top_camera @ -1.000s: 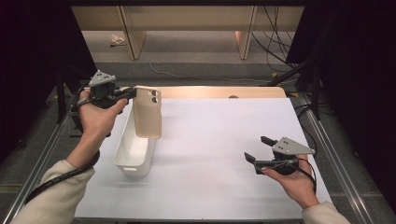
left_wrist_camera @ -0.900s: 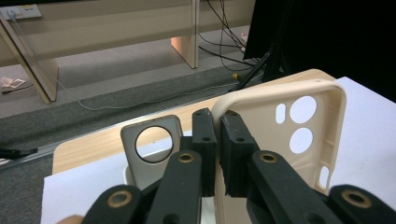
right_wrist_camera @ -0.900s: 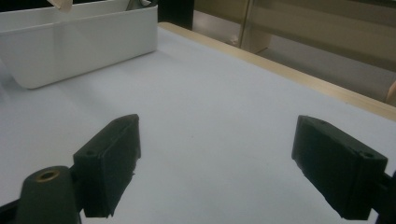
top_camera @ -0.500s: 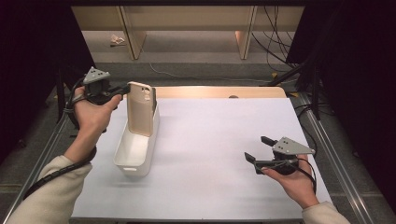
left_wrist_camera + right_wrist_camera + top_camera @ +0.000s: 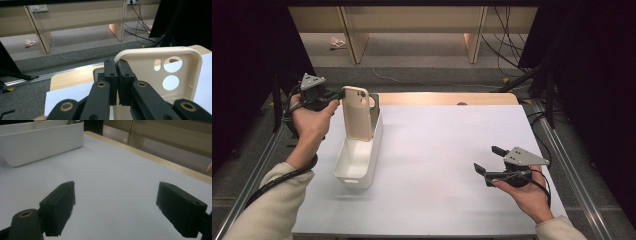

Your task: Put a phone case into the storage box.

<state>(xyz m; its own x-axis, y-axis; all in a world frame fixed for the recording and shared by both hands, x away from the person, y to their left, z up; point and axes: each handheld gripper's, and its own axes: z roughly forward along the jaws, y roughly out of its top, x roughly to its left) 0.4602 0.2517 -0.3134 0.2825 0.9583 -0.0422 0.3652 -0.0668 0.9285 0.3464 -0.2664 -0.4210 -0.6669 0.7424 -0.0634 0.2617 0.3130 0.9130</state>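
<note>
Phone case (image 5: 358, 114) lower, between left jaws

The phone case (image 5: 358, 114) stands upright in the bin's (image 5: 357, 165) far end, at the table's (image 5: 447, 165) left.

The cream, rounded-corner phone case (image 5: 160, 75) is smooth matt plastic. The white oblong plastic bin (image 5: 357, 160) has a slight sheen. The black gripper pads (image 5: 60, 206) look matt and rubbery. The white table cover (image 5: 452, 165) is smooth and matt over a light wooden tabletop (image 5: 437, 98).
</note>
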